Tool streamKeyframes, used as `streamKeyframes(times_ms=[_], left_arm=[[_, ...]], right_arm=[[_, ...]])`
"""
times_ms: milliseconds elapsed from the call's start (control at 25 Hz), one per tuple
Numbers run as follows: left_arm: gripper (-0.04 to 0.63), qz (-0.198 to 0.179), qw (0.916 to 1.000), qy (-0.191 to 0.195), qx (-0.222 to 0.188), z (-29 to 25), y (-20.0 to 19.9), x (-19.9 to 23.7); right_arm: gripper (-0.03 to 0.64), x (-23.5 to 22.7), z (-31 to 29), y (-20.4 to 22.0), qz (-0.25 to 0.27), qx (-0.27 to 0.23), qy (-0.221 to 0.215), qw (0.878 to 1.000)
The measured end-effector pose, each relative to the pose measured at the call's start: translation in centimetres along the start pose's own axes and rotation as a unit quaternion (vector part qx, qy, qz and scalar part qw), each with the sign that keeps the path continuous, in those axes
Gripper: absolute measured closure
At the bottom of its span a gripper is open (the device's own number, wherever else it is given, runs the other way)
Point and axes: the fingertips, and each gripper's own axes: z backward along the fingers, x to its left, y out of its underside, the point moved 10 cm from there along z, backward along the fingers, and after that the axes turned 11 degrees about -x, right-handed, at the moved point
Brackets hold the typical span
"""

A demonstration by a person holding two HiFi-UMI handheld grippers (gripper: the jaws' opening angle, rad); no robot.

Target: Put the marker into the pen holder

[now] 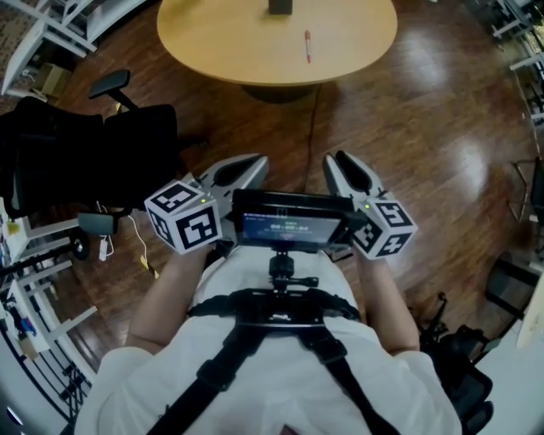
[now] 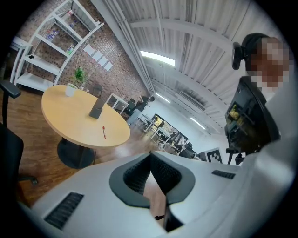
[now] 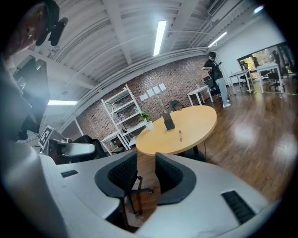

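Observation:
A red marker [image 1: 307, 47] lies on the round wooden table [image 1: 221, 42], well ahead of me. The dark pen holder [image 1: 280, 7] stands upright farther back on the same table. I hold both grippers low, close to my chest and far from the table. My left gripper [image 1: 246, 167] points at the table; in the left gripper view [image 2: 150, 154] its pads meet at the tips with nothing between them. My right gripper [image 1: 344, 170] stands open [image 3: 146, 154] and empty. Both gripper views show the marker [image 2: 104, 132] [image 3: 180, 135] lying just in front of the holder [image 2: 96, 108] [image 3: 168, 122].
A black office chair [image 1: 102, 161] stands at my left over the wooden floor. White shelving [image 2: 51, 51] lines the brick wall. A small potted plant [image 2: 72, 86] sits on the table's far side. A person [image 3: 216, 79] stands in the distance. A screen [image 1: 289, 225] hangs at my chest.

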Motion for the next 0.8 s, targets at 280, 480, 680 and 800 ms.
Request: streamKeyframes(times_ms=[280, 480, 680, 800], left_arm=[[0.603, 0.008, 0.9998, -0.002, -0.017, 0.0, -1.3, 2.3], [0.603, 0.016, 0.9997, 0.015, -0.010, -1.1, -3.4, 5.8], [0.603, 0.017, 0.9992, 0.037, 0.006, -3.5, -6.9, 9.5], [0.603, 0.012, 0.9985, 0.050, 0.020, -5.3, -9.3, 11.5]], right_arm=[[0.485, 0.1, -2.8, 0.1, 0.008, 0.014, -0.001, 1.000], [0.483, 0.3, -6.1, -0.7, 0.015, 0.013, 0.011, 1.000], [0.485, -0.5, -9.8, -1.8, 0.014, 0.007, 0.037, 0.999], [0.485, -1.3, -12.3, -2.6, 0.007, 0.008, 0.051, 0.999]])
